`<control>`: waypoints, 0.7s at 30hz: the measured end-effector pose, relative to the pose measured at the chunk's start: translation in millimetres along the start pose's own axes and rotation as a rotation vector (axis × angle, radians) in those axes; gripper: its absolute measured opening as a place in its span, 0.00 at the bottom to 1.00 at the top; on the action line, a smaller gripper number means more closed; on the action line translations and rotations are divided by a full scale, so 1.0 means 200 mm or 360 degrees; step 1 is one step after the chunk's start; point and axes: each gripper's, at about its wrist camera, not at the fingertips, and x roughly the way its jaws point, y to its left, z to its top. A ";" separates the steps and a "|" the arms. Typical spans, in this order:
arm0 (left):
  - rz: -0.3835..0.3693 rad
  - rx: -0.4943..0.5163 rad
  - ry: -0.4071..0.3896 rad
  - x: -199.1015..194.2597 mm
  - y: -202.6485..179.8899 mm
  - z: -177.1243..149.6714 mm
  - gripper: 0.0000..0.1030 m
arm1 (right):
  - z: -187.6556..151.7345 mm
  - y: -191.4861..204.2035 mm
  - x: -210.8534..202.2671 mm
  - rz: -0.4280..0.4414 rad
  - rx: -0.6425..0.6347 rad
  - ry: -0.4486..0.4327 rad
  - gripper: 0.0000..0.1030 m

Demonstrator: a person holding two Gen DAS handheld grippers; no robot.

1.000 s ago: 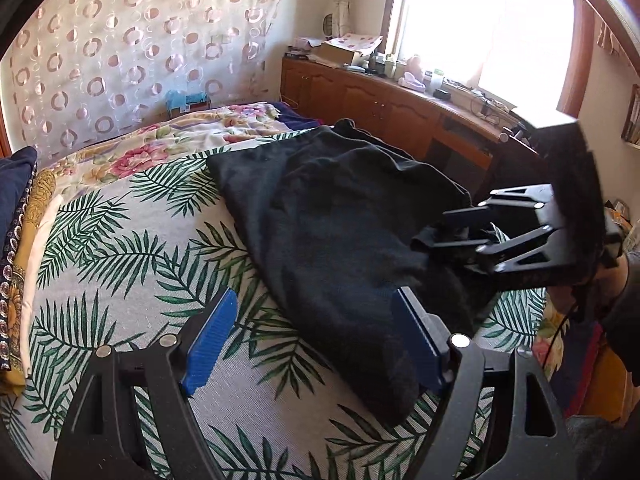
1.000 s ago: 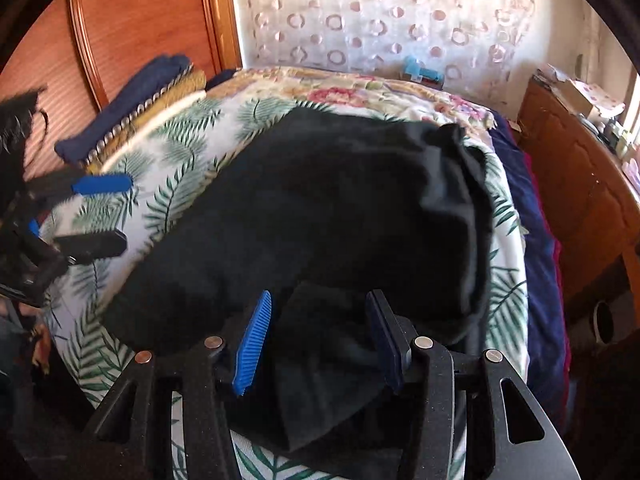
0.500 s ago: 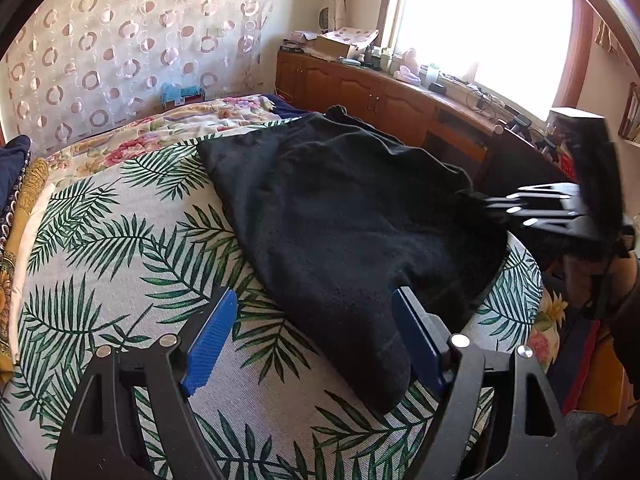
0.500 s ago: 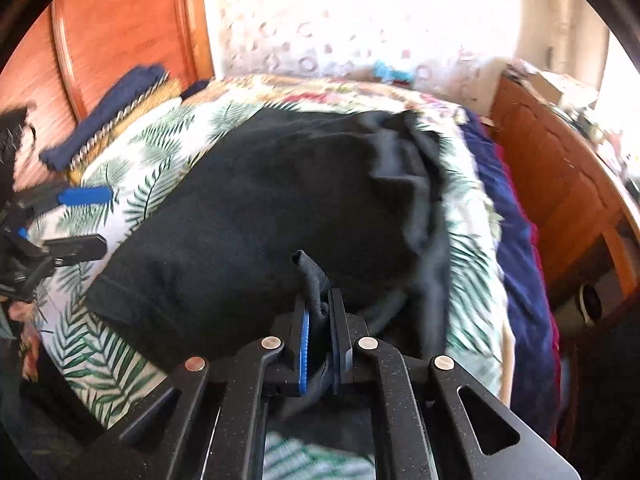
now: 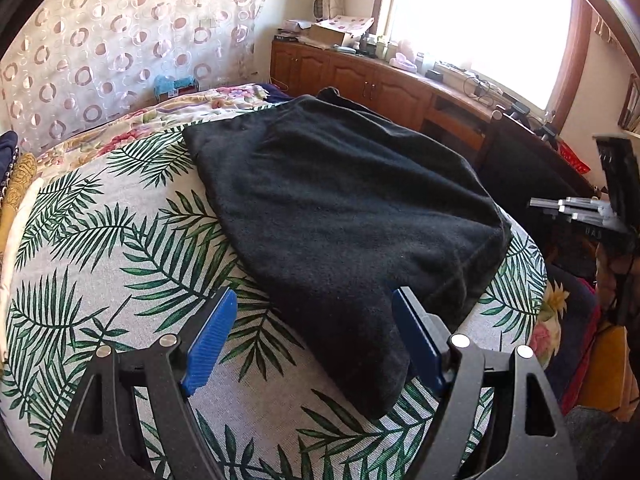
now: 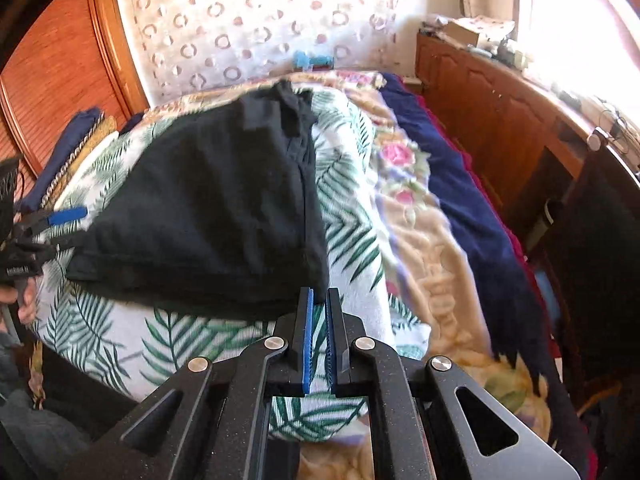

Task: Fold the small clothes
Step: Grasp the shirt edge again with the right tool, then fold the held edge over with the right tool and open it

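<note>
Black garment (image 5: 340,208) spread flat on the leaf-print bedspread (image 5: 120,240), one corner reaching toward the bed's near edge. Left gripper (image 5: 314,296) released, blue pads (image 5: 208,340) wide apart, straddling that near corner without pressing it. Right gripper (image 6: 319,294) clenched to a thin slit, leaf print visible through the gap; garment corner just at its tips, though cannot tell whether any cloth is nipped there.

No brand or label legible anywhere. Faint pale lettering on the right gripper's body in the left wrist view, and on the left gripper's body in the right wrist view, too small to read.

Only from the left wrist: bright window (image 5: 480,20), cluttered cabinet top (image 5: 340,36), and the right gripper (image 5: 534,202) seen side-on beyond the garment's right edge. Only from the right wrist: wooden headboard (image 6: 60,60), floral blanket (image 6: 420,240) and navy cover (image 6: 460,184) beside the bedspread, plus the left gripper (image 6: 78,224) at the garment's left corner.
</note>
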 end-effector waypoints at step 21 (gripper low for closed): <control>0.0148 -0.0101 -0.0051 -0.03 0.14 0.05 0.78 | 0.99 0.28 0.89 0.0146 -0.0390 0.0008 0.42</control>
